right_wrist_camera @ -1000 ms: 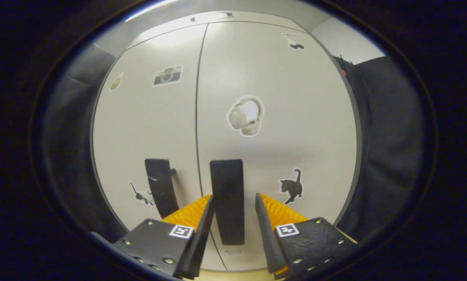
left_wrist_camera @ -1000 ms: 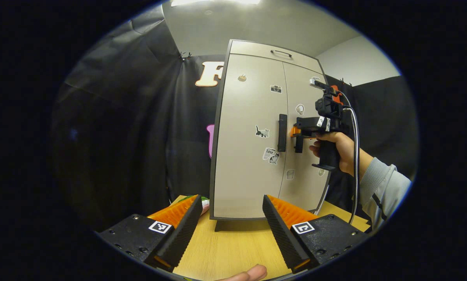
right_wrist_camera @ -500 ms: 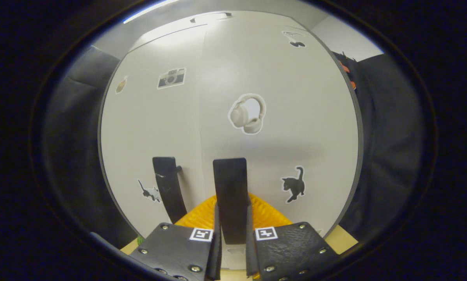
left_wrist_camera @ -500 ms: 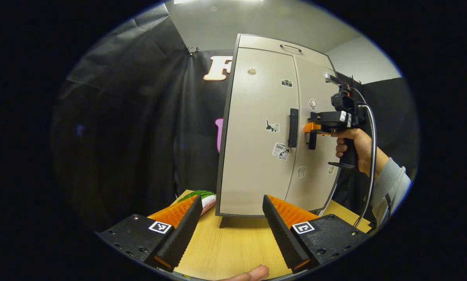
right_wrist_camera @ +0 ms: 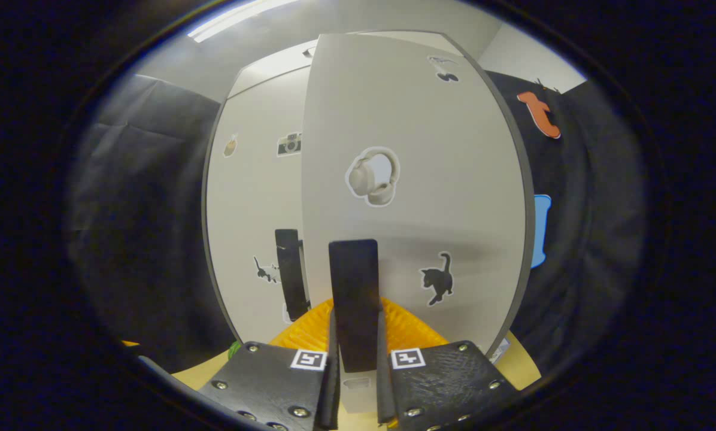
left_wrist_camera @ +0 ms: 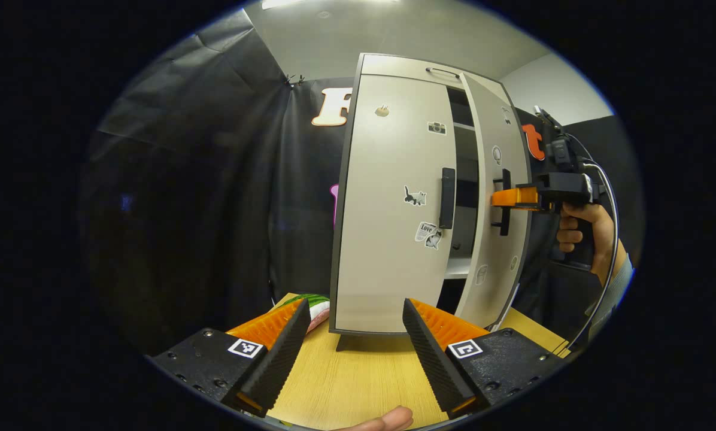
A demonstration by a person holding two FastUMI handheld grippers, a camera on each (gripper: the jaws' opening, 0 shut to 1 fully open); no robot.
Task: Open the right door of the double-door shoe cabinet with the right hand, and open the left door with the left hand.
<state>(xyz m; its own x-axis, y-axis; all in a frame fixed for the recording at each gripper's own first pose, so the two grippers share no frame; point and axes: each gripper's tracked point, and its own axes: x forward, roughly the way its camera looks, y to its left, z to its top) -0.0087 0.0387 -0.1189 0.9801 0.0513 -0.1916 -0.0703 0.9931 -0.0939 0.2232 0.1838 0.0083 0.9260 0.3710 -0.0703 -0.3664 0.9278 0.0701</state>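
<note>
Right gripper (right_wrist_camera: 353, 359) clamped on the right door's handle (right_wrist_camera: 353, 299), a finger pressing each side of the upright bar, seen from just behind in the right gripper view. From the left gripper view, the same gripper (left_wrist_camera: 504, 199) held level and pointing at the door face, gripped from below by a hand (left_wrist_camera: 579, 230) with a cable looping down past the wrist and a grey sleeve (left_wrist_camera: 618, 281) at the edge.

Right door (left_wrist_camera: 501, 203) swung partly out from the cabinet (left_wrist_camera: 388, 66), its free edge well clear of the left door (left_wrist_camera: 388, 203). Dark gap between the two doors, with shelves (left_wrist_camera: 463, 272) visible inside. Left door flat against the cabinet front, its own handle (left_wrist_camera: 447, 197) upright near the inner edge and untouched. Stickers scattered over both doors.

Left gripper (left_wrist_camera: 353, 344) hanging back low over the wooden table (left_wrist_camera: 358, 383), fingers spread wide with nothing between them, aimed at the bottom of the left door and well short of it. A fingertip (left_wrist_camera: 388, 419) of the holding hand at the lower edge of that view.

Cabinet standing upright on the table, towards the back, black cloth wall (left_wrist_camera: 214, 179) close behind and to the sides. Bare tabletop between the left gripper and the cabinet's foot. Something green and white (left_wrist_camera: 313, 305) lying on the table beside the cabinet's lower left corner, partly hidden by a finger (left_wrist_camera: 280, 347). To the right of the open door, dark cloth near its outer edge.
</note>
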